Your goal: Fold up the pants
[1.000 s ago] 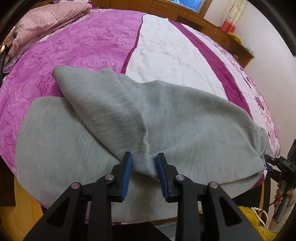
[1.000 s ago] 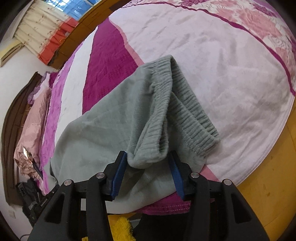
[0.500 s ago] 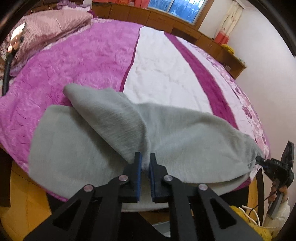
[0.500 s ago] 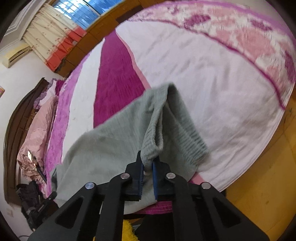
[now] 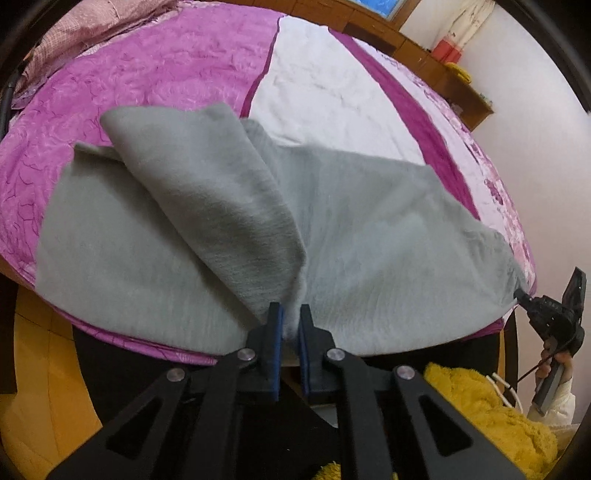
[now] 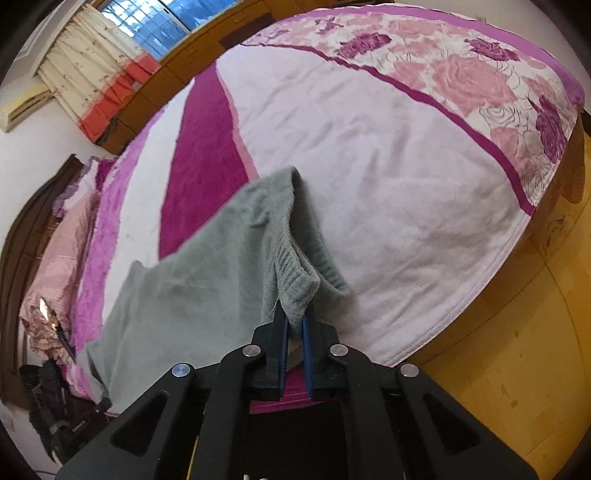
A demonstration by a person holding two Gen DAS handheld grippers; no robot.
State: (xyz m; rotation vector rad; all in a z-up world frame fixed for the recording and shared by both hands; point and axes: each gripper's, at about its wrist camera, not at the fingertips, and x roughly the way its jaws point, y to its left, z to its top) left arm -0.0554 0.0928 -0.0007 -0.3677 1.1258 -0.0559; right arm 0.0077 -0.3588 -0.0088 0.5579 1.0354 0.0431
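Note:
Grey sweatpants (image 5: 351, 229) lie across the near edge of a bed, one leg folded over to the left (image 5: 192, 177). My left gripper (image 5: 290, 325) is shut on the near edge of the pants fabric and holds it lifted. My right gripper (image 6: 294, 325) is shut on the ribbed waistband (image 6: 295, 273) and holds it above the bed; the pants (image 6: 184, 288) stretch away to the left. The right gripper also shows at the far right of the left wrist view (image 5: 519, 293), at the pants' corner.
The bed cover (image 5: 166, 74) has magenta, white and floral stripes (image 6: 369, 140). Pink bedding (image 5: 92, 29) lies at the head. Wooden cabinets (image 5: 424, 55) and a window (image 6: 155, 18) are behind. Yellow wooden floor (image 6: 517, 350) and a yellow towel (image 5: 491, 413) lie below.
Both grippers went from open around the fabric to shut on it, then lifted and pulled it up off the bed, stretching the pants between them.

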